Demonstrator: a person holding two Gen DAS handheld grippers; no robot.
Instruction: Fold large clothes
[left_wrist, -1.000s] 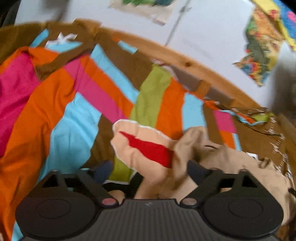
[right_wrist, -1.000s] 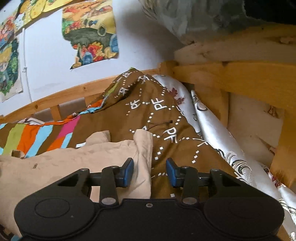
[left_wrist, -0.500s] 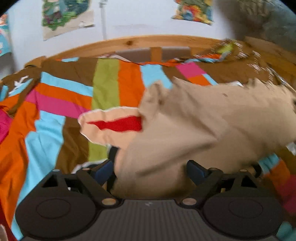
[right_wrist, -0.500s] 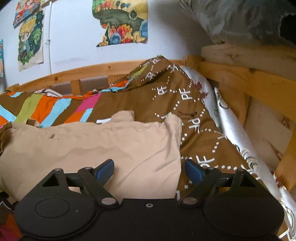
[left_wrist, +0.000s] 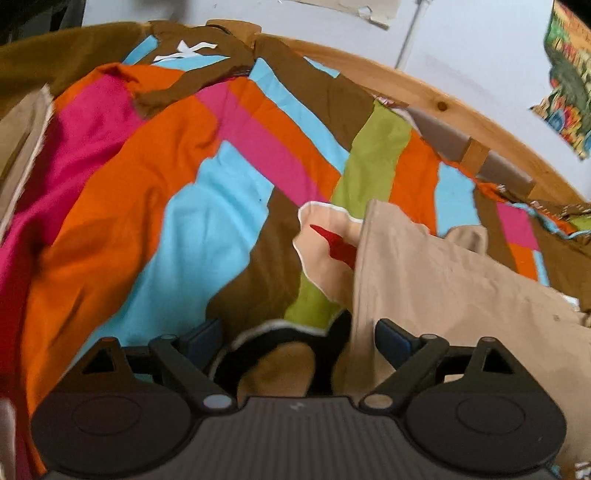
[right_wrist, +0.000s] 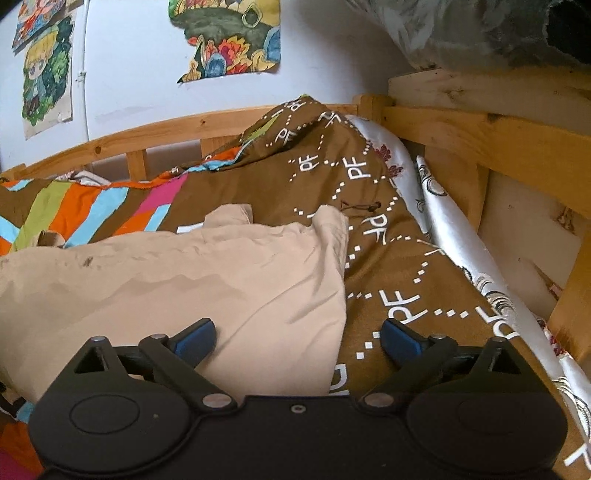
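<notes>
A beige garment (left_wrist: 450, 280) lies folded on the striped bedspread (left_wrist: 155, 206), filling the right half of the left wrist view. Its left edge runs down between the fingers of my left gripper (left_wrist: 297, 338), which stands open just above it. A peach patch with a red streak (left_wrist: 327, 251) peeks out from under that edge. In the right wrist view the same beige garment (right_wrist: 192, 280) spreads across the lower left, its right edge lying between the fingers of my right gripper (right_wrist: 297, 338), also open and holding nothing.
A brown quilt with white "PF" print (right_wrist: 369, 206) is heaped at the right beside a white patterned cushion (right_wrist: 454, 236). A wooden bed rail (left_wrist: 436, 96) borders the far side, with posters (right_wrist: 229, 37) on the wall above. More wooden framing (right_wrist: 491, 133) stands at the right.
My right gripper opened from nearly shut and let the beige garment settle flat. The left wrist view swung right, then back left, as the garment was laid over; the left gripper stayed open.
</notes>
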